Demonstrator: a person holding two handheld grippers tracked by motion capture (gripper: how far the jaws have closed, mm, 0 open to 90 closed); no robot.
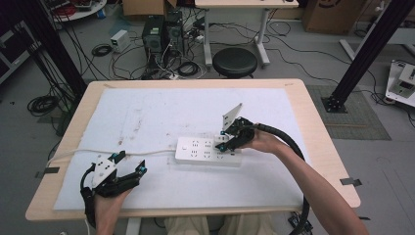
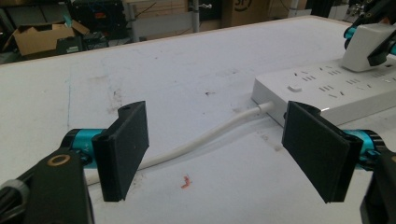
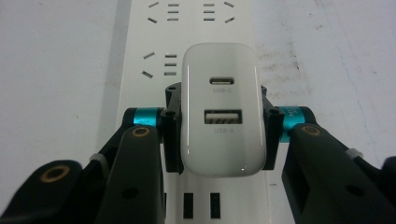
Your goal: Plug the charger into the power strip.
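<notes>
A white mat [image 1: 161,117] covers the counter [image 1: 298,98]. The right tool [image 3: 219,123] grips a white USB charger [image 3: 222,107] over the power strip [image 1: 195,152]. The left tool [image 2: 215,149] stands released, holding nothing.

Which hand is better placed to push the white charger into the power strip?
Right. The right tongs are clamped on the charger, directly over the power strip. The left tongs stand open, straddling the strip's cable.

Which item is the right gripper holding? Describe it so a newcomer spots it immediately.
On the white mat covering the table lies a long white power strip. Above its right end, the right gripper clamps a small white charger block, the only piece with two USB ports on its face.
</notes>
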